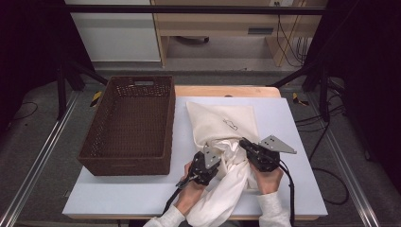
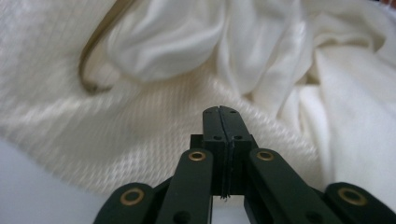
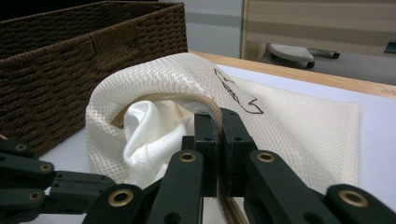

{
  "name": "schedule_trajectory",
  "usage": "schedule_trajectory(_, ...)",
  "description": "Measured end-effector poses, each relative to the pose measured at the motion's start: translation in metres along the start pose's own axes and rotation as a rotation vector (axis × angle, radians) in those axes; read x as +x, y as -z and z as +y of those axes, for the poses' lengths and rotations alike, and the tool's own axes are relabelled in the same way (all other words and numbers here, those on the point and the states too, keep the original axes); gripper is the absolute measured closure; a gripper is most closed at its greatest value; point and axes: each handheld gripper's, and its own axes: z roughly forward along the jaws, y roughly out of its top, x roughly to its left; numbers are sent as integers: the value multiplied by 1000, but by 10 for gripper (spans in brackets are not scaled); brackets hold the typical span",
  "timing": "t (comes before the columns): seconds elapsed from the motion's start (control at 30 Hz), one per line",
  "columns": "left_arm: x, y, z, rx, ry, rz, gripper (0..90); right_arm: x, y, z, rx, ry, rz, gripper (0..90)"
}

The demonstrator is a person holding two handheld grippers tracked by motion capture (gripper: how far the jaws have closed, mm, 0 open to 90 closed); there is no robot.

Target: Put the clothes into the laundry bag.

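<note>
Holding the mesh bag (image 3: 299, 116) rim clamped in my right gripper (image 3: 219, 116), left gripper (image 2: 223, 114) closed empty (garment (image 2: 187, 42) just ahead, trailing toward me).

**Around the work: basket, surface and room**

We see a dark brown wicker basket (image 1: 128, 124) standing on the left part of the pale surface (image 1: 293, 189), its long side running away from us and a handle slot cut into its far wall. Behind the surface we see a light wooden cabinet (image 1: 222, 23), with loose black cables (image 1: 291, 42) hanging beside it above the grey floor (image 1: 42, 156).
</note>
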Motion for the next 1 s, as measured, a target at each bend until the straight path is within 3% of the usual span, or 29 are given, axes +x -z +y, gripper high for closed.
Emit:
schedule_trajectory(0.1,7,6,-8,-23,25,-32,888,0,0,0,0,-2,1,872)
schedule_trajectory(0.13,8,8,-8,-45,36,-35,844,0,-1,0,0,-3,2,871)
schedule_trajectory(0.2,8,11,-3,-71,54,-60,647,0,-1,0,2,-1,2,872)
schedule_trajectory(0.27,3,9,4,-84,36,-50,547,0,-1,0,4,-1,2,871)
schedule_trajectory(0.37,-5,1,12,-67,15,-45,482,0,0,0,3,-2,2,872)
schedule_trajectory(0.47,-7,-9,14,-8,2,-38,511,0,0,0,3,0,4,871)
schedule_trajectory(0.6,-1,-8,7,0,30,-60,653,0,0,0,2,-1,6,871)
schedule_trajectory(0.77,3,-4,-3,24,21,-59,808,1,-1,0,4,1,7,871)
schedule_trajectory(1.0,-3,16,-17,17,16,-56,847,0,0,-1,3,5,7,872)
